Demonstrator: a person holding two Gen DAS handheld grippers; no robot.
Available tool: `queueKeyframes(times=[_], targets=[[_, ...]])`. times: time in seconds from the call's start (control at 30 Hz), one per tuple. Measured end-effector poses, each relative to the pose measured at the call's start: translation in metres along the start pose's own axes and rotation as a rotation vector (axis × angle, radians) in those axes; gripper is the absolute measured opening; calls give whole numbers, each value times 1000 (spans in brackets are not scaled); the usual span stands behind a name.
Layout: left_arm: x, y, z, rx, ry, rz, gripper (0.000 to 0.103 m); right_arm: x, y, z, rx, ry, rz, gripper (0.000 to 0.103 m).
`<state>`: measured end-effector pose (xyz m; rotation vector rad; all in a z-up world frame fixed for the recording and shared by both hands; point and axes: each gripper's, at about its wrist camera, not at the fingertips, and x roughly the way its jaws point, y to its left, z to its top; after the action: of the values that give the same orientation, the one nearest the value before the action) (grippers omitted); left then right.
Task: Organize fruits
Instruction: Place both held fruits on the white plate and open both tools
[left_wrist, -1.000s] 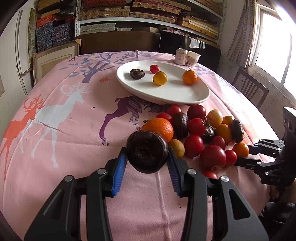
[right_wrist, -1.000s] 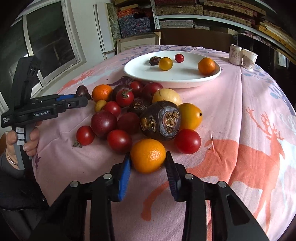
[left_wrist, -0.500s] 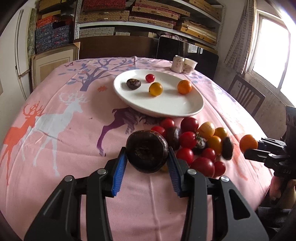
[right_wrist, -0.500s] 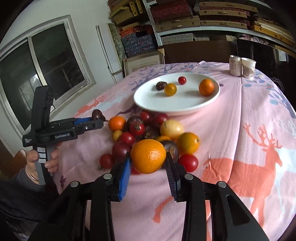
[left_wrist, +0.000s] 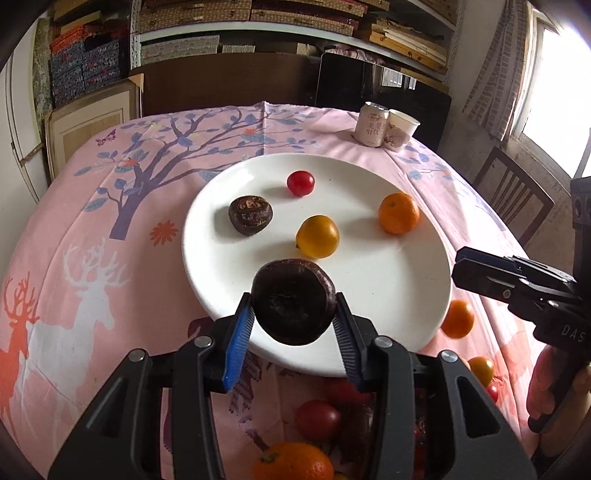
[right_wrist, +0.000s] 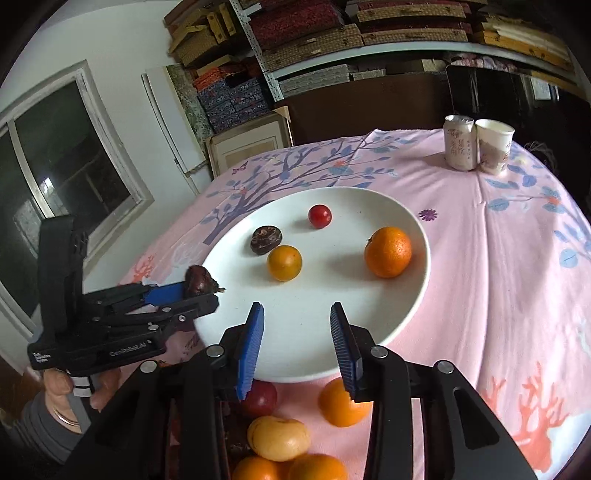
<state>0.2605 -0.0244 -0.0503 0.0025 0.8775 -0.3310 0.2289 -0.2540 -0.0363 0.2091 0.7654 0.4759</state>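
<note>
Left gripper (left_wrist: 293, 321): clamped on dark fruit (left_wrist: 293, 301), above white plate (left_wrist: 406, 295) rim.
Right gripper (right_wrist: 297, 332): jaws opening, nothing between them, over plate.

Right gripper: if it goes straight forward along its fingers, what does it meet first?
Most likely bare white plate: the right gripper points down at its empty near part, jaws opening, nothing between them. The yellow fruit lies farther; depth is uncertain.
</note>
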Motion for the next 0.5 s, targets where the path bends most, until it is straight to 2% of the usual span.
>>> queueKeyframes(times=[0.07, 0.13, 0.2, 0.3, 0.37, 0.43, 0.5], targets=[[2, 5, -1, -11, 1, -17, 45, 2, -10, -4, 43, -12, 28, 71], [-5, 8, -1, -8, -42, -9, 56, -6, -14, -5, 58, -40, 1, 71], [-13, 12, -1, -21, -76, -16, 63, -27, -13, -4, 46, -103, -9, 72], [-21, 17, -3, -50, -97, -36, 64, -49, -18, -5, 26, -172, -145, 77], [-26, 19, -4, -61, -110, -33, 64, -51, -28, -7, 21, -161, -253, 77], [-30, 23, -5, -81, -121, -34, 67, -48, -45, -7, 38, -134, -324, 77], [-32, 25, -6, -97, -126, -40, 67, -45, -64, -5, 69, -103, -359, 77]])
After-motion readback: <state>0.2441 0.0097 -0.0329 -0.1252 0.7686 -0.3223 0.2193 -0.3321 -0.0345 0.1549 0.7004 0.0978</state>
